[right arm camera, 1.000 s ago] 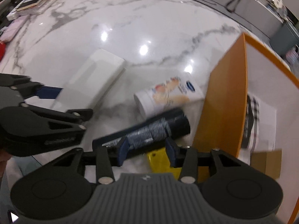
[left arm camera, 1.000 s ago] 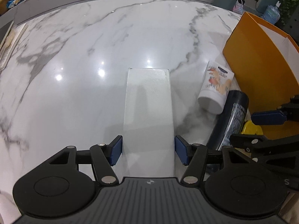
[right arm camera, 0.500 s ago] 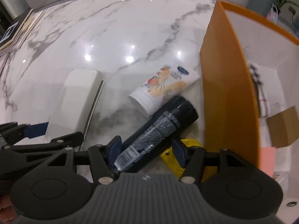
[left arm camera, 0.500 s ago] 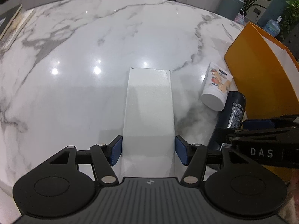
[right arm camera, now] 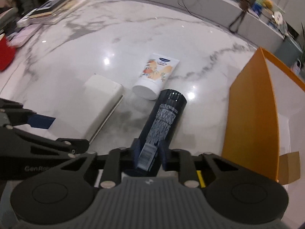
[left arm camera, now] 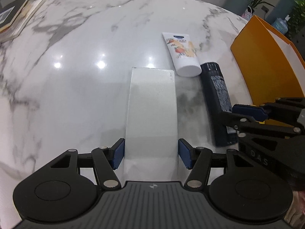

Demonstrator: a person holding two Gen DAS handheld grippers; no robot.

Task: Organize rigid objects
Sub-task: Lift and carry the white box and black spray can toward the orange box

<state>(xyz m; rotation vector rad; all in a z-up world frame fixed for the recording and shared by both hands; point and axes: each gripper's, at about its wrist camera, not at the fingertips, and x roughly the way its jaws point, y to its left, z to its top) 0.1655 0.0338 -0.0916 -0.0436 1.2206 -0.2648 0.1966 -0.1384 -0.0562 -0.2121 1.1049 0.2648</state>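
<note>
On a white marble worktop (left arm camera: 80,43), two hand-held grippers each grip an item bound, it seems, for the open orange cardboard box (right arm camera: 249,114) at the worktop's right edge. The right gripper (right arm camera: 149,153) has just clamped narrowly on the lower end of the dark cylindrical spray can (right arm camera: 164,116), which a moment ago lay loose between wider-set pads; the can now points up and away from the camera, its far end just beside the white cap of the printed white plastic tube (right arm camera: 155,75). The left gripper (left arm camera: 151,153) holds its jaws wide against the two long sides of the flat white rectangular box (left arm camera: 152,105), as it did a second ago; the white box lies near the middle of the worktop, its far right corner close to the tube's cap. A small yellow object (right arm camera: 200,177) shows beneath the right gripper. With the can secured, the likely next move is a lift over the orange wall, taking care not to knock the tube, which waits untouched.
</note>
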